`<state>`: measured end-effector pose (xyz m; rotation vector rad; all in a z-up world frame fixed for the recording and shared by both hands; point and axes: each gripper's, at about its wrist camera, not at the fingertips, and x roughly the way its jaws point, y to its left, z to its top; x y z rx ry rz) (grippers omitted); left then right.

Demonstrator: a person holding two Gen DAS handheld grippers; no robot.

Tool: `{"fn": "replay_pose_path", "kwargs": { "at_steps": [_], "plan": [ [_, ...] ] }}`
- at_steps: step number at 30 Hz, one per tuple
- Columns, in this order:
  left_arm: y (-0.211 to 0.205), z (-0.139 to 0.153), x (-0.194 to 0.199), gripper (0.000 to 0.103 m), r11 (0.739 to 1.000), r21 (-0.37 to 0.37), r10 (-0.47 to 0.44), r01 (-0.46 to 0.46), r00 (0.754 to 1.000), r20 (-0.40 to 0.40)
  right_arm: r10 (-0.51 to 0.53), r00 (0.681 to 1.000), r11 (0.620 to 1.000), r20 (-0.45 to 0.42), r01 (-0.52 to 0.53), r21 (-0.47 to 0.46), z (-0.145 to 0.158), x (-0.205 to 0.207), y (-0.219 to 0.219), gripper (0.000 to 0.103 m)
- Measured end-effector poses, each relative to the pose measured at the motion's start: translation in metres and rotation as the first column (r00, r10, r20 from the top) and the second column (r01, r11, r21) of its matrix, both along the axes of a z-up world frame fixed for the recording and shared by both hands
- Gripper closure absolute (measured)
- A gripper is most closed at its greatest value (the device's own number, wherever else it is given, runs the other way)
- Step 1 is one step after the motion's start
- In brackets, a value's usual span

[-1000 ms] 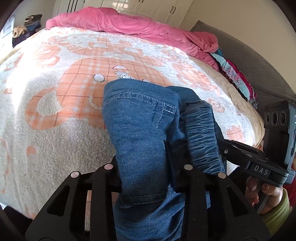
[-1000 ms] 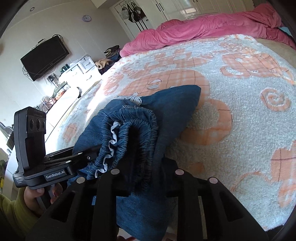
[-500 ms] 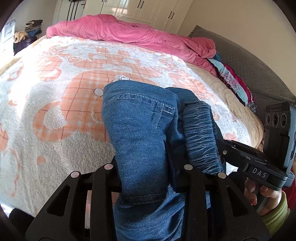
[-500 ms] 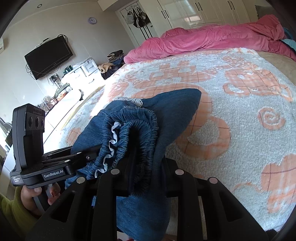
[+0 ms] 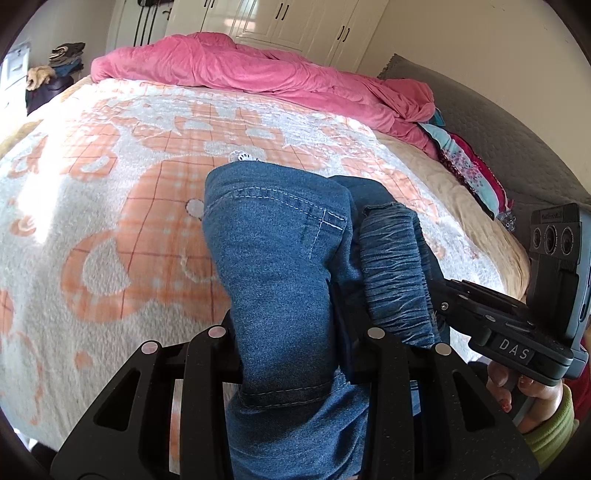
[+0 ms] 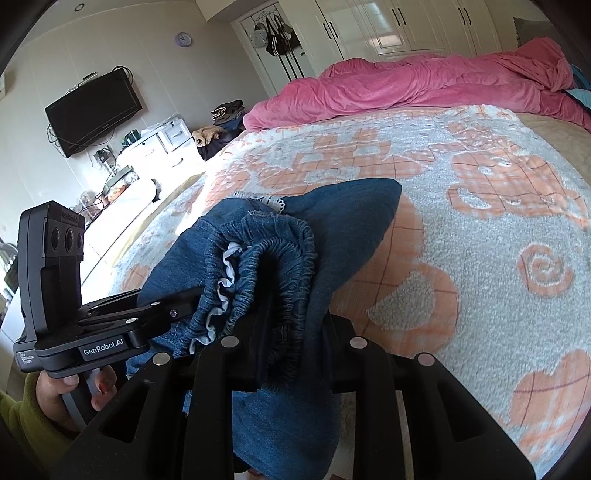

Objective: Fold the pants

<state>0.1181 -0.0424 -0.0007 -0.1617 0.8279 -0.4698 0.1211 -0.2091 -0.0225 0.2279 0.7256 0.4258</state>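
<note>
Blanketed bed (image 5: 110,229), denim pants (image 5: 280,280) clamped by left tongs (image 5: 295,343), right tongs (image 6: 291,347)

A bed (image 6: 480,229) under a white-and-orange blanket (image 5: 110,229) fills the room, a pink duvet (image 6: 424,88) heaped at its far end. White wardrobes (image 6: 388,29) line the back wall. A TV (image 6: 92,110) hangs above a sunlit white dresser (image 6: 162,146); a grey headboard (image 5: 498,140) stands opposite.

Bright daylight pours in from the left of both frames, washing out the blanket (image 5: 44,192) and the white cabinet (image 6: 147,155) to glare. Fisheye distortion bows the edges, the corners vignette black, and focus stays mostly sharp.
</note>
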Motion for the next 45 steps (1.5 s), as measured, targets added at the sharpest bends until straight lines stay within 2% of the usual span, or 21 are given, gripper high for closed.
{"fn": "replay_pose_path", "kwargs": {
  "at_steps": [20,33,45],
  "plan": [
    [-0.001,-0.005,0.053,0.077,0.999,-0.009,0.031,-0.031,1.0,-0.003,-0.003,1.0,1.0,-0.016,0.003,-0.012,-0.006,0.055,-0.001,0.081],
    [0.003,-0.034,0.071,0.077,0.999,-0.001,0.041,-0.041,0.997,-0.058,-0.027,0.994,1.0,-0.104,0.025,-0.019,-0.038,0.077,-0.001,0.081],
    [0.006,-0.049,0.077,0.067,0.999,-0.011,0.041,-0.042,0.996,-0.083,-0.072,0.985,0.997,-0.155,0.068,-0.029,-0.054,0.081,-0.009,0.072]
  ]
}}
